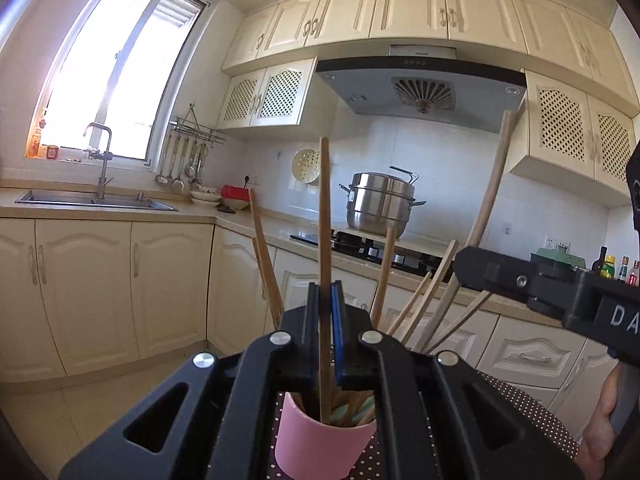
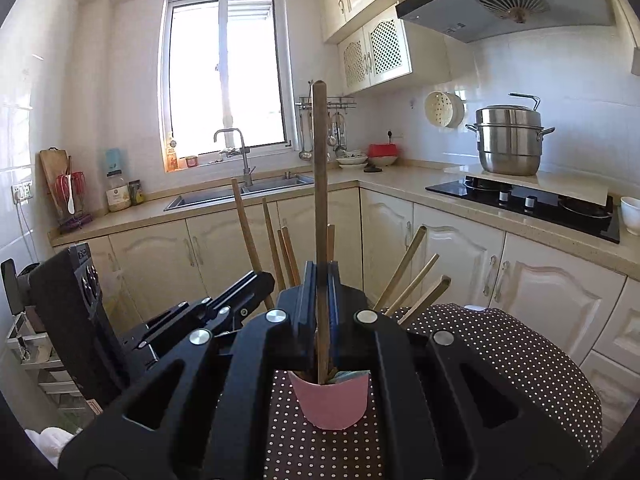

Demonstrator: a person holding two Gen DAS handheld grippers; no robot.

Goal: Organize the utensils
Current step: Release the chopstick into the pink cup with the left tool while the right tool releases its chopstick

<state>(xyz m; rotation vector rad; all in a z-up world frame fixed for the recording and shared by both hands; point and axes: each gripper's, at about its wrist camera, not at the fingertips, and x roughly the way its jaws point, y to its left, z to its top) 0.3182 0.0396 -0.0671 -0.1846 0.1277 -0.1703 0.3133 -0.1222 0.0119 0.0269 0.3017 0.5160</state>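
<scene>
left gripper (image 1: pixel 325 300) clamps wooden stick (image 1: pixel 324 216) | right gripper (image 2: pixel 322 280) clamps darker stick (image 2: pixel 320 168) — pink cup (image 2: pixel 332 404) below

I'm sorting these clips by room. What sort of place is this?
A home kitchen: a sink under the window, a steamer pot by the gas hob, and a range hood above.

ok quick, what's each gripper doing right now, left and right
Left gripper: shut on a light chopstick standing in the pink cup.
Right gripper: shut on a darker chopstick, in the same cup.
</scene>
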